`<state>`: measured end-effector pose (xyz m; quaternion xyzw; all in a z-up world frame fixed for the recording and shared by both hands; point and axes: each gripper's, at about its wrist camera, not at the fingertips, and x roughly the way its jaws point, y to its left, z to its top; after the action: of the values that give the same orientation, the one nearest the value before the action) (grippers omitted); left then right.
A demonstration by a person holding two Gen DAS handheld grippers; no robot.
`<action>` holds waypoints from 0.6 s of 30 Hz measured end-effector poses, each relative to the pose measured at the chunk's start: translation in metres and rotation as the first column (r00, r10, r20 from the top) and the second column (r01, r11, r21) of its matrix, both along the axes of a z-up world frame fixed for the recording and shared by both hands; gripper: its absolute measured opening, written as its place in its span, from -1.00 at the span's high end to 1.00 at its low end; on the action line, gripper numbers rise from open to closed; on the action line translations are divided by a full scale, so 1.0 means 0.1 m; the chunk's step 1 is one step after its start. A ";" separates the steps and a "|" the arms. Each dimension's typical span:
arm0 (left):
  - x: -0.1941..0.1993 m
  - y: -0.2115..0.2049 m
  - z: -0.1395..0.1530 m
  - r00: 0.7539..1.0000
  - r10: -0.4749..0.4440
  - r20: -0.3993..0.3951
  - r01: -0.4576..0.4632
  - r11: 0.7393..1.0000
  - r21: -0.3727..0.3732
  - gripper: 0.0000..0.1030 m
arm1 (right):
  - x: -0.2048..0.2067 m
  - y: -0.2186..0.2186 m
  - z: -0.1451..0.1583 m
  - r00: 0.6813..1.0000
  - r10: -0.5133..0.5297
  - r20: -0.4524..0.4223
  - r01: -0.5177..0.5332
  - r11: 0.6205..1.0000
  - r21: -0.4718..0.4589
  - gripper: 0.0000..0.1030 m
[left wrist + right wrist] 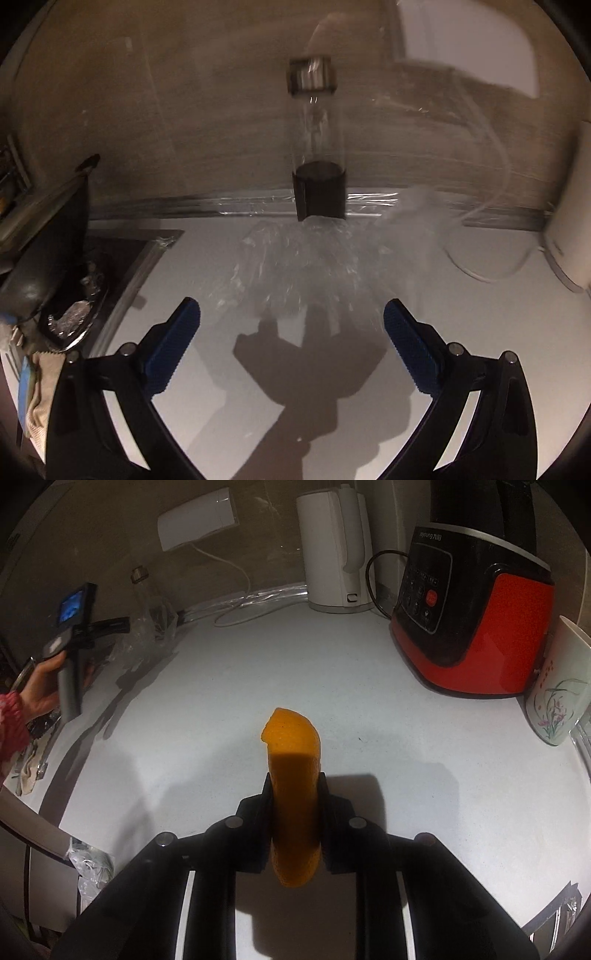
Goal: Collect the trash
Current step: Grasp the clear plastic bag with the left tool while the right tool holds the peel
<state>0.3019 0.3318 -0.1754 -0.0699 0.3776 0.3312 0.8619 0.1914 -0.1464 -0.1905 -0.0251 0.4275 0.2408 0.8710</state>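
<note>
My right gripper [294, 775] is shut on a strip of orange peel [291, 738] and holds it above the white counter [369, 738]; the peel sticks out forward between the jaws. My left gripper [291, 314] is open and empty, its blue pads [173, 343] wide apart. It points at a crumpled clear plastic bag [306, 258] lying on the counter in front of a glass bottle [317, 147] with a dark sleeve. In the right wrist view the left gripper's handle [70, 642] is held by a hand at the far left, beside the bag [147, 627].
A white kettle [336, 554] and a red-and-black blender base [476, 627] stand at the back right, with a flowered cup [557, 694] beside it. A white cable [491, 221] loops on the counter. A stove edge with foil [74, 317] and cloth lies left.
</note>
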 end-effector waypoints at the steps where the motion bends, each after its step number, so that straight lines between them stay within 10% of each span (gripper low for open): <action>1: 0.14 0.09 -0.10 0.999 -0.002 -0.032 0.001 1.000 -0.017 -0.85 | -0.05 -0.01 0.02 1.000 0.002 0.002 -0.002 1.000 -0.001 0.58; 7: 0.53 0.30 -0.50 0.991 -0.116 -0.072 0.103 0.980 -0.169 -0.83 | -0.28 -0.08 0.06 1.000 0.006 -0.017 -0.006 1.000 -0.017 0.57; 8: 0.55 0.30 -0.54 0.988 -0.135 -0.070 0.120 0.976 -0.181 -0.67 | -0.30 -0.09 0.06 1.000 0.004 -0.021 -0.005 1.000 -0.017 0.57; 11: 0.63 0.31 -0.66 0.972 -0.225 -0.069 0.196 0.936 -0.291 0.74 | -0.37 -0.09 0.08 1.000 0.003 -0.026 -0.004 1.000 -0.017 0.56; 18: 0.30 0.32 -0.50 0.966 -0.253 0.048 0.254 0.902 -0.349 0.92 | -0.38 -0.05 0.12 1.000 0.005 -0.022 -0.005 1.000 -0.012 0.56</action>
<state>0.3318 0.3637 -0.2258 -0.1738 0.4360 0.1432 0.8713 0.1537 -0.1514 -0.1790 -0.0288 0.4384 0.2408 0.8654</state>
